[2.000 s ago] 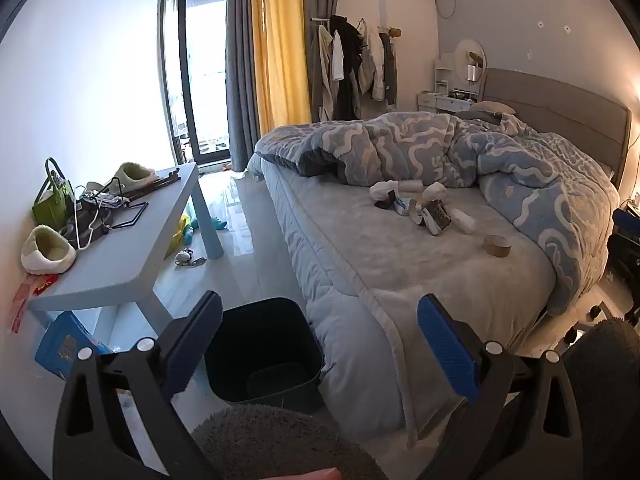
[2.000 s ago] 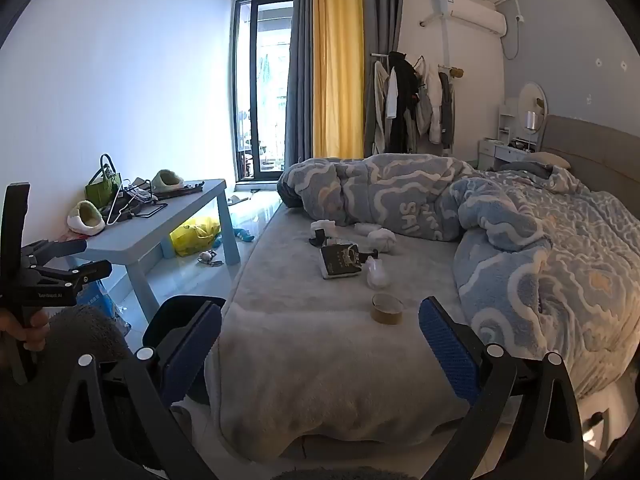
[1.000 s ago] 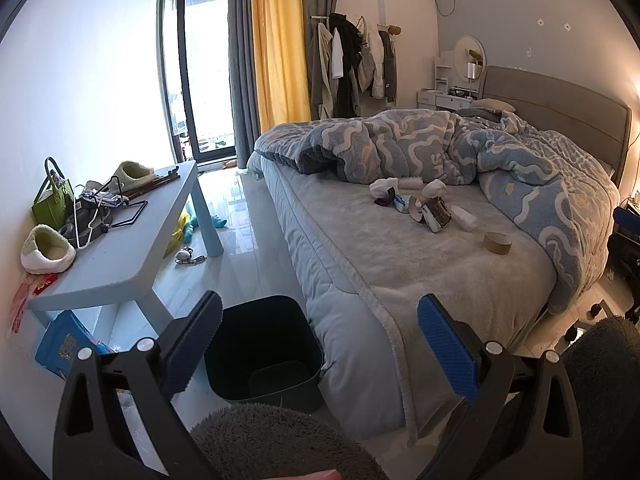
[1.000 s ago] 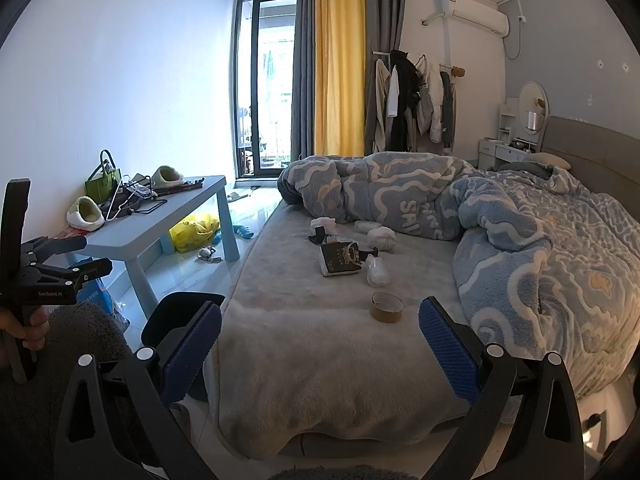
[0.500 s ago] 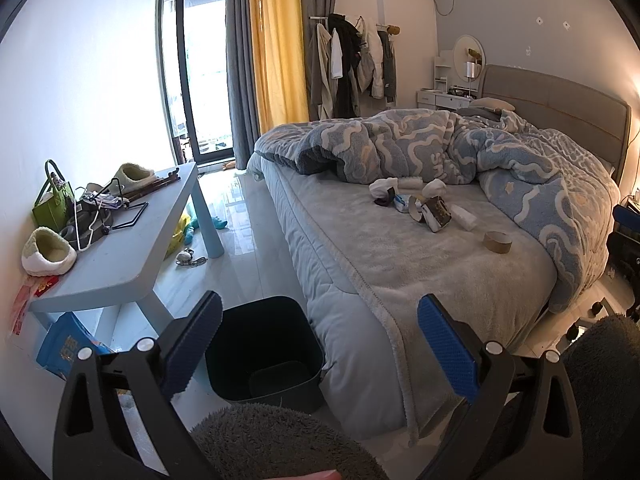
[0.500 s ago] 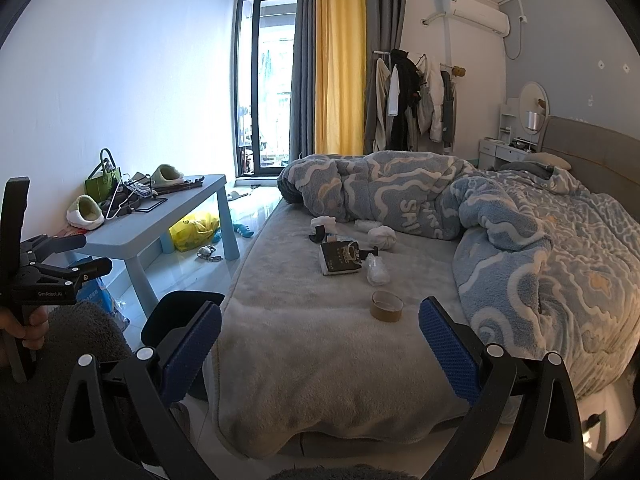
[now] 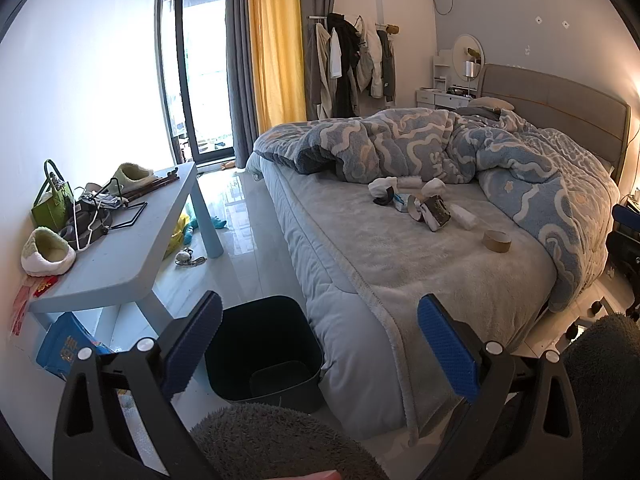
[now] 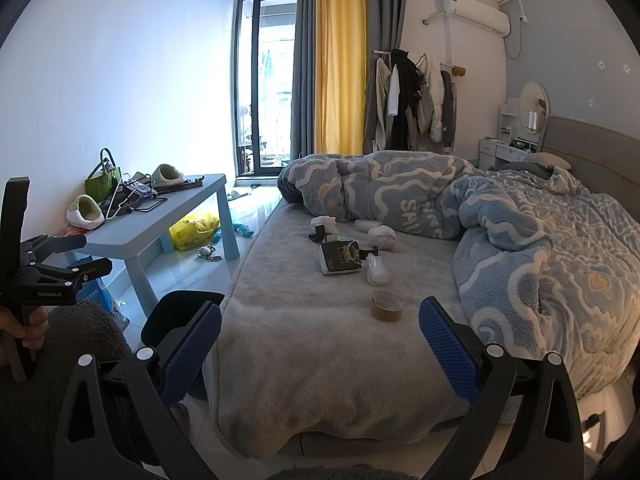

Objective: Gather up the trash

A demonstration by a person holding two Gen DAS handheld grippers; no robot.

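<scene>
Both the left gripper and right gripper gape wide, holding nothing. Nothing looks collected yet: the bin beside the bed looks empty (its floor shows), while wrappers and a tape roll lie on the bed.

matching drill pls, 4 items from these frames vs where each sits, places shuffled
Items:
1. tape roll
2. black bin
3. green handbag
4. yellow bag

Places:
A. on the floor under the blue table
B. on the bed's grey blanket, nearest the right gripper
C. on the blue table, by the wall
D. on the floor at the corner of the bed, in front of the left gripper

Pairs: 1-B, 2-D, 3-C, 4-A
</scene>
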